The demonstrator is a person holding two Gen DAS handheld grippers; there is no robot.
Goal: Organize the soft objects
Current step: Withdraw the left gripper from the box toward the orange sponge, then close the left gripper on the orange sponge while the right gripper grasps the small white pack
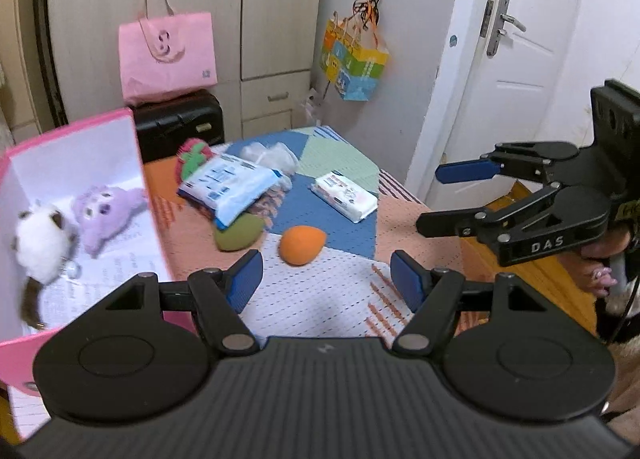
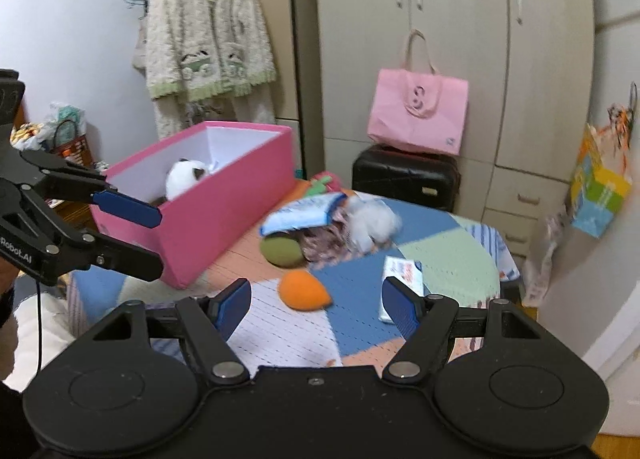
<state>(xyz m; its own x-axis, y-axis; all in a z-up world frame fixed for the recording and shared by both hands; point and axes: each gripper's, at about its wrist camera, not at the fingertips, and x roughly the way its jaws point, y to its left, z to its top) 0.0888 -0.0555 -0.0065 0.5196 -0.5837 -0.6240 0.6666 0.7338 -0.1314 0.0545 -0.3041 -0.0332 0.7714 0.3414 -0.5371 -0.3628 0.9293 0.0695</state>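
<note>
An orange egg-shaped soft toy lies on the patchwork table cover, just ahead of both grippers. Behind it sits a green soft toy, partly under a blue-white pack. The pink box at the left holds a panda plush and a purple plush. My left gripper is open and empty beside the box. My right gripper is open, with nothing between its pads.
A wipes pack, a white fluffy bundle and a red-green plush also lie on the table. Beyond it stand a black suitcase with a pink bag, cabinets and a white door.
</note>
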